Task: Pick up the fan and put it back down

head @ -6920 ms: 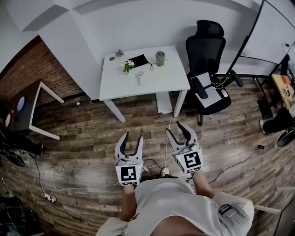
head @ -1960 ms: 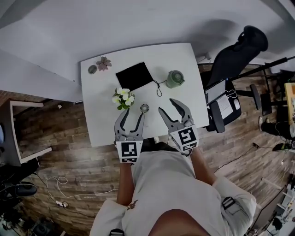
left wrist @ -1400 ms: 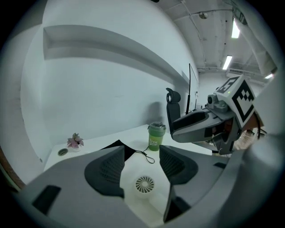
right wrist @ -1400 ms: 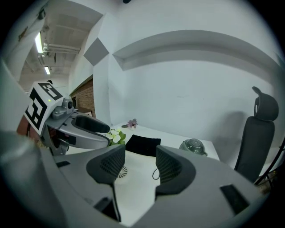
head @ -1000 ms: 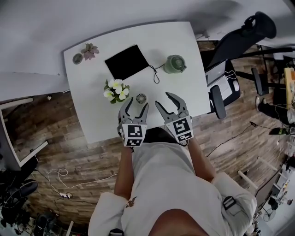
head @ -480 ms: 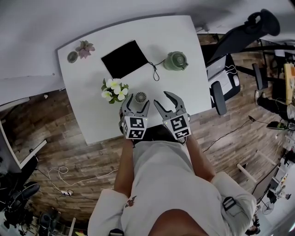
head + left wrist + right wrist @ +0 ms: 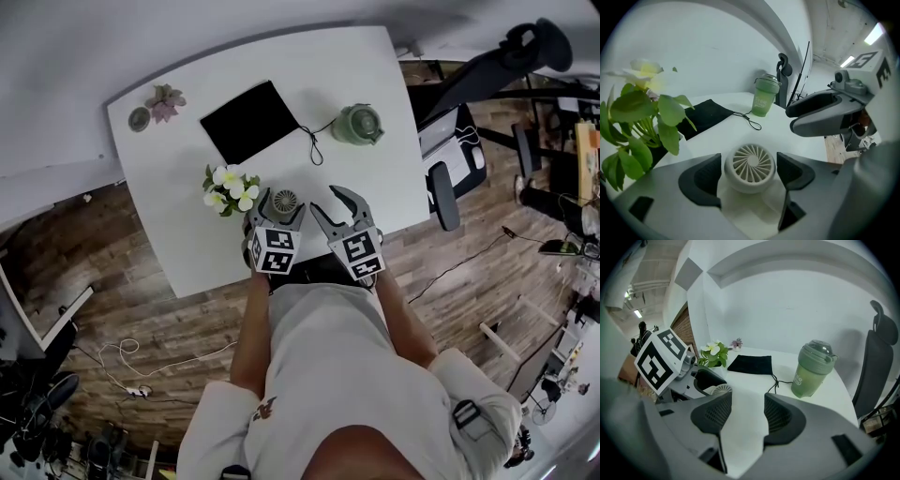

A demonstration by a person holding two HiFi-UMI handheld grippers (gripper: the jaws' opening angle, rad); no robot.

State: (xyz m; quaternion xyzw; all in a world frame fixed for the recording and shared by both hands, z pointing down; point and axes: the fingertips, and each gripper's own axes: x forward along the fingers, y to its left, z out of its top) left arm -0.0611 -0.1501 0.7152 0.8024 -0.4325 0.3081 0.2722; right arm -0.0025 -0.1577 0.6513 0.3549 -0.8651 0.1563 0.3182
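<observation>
Both grippers have come closer to the white table (image 7: 178, 216) since a second ago. The left gripper (image 7: 281, 204) now has a jaw on each side of the fan (image 7: 750, 162). Its jaws have just been opening and stand wide. The small round white fan sits on the table between them, and the pads do not squeeze it. The right gripper (image 7: 747, 416) is just right of the fan, with its jaws apart and only bare table between them. White flowers (image 7: 228, 186) stand just left of the fan. A black pouch (image 7: 251, 120) and a green bottle (image 7: 357, 125) sit farther back behind the fan.
</observation>
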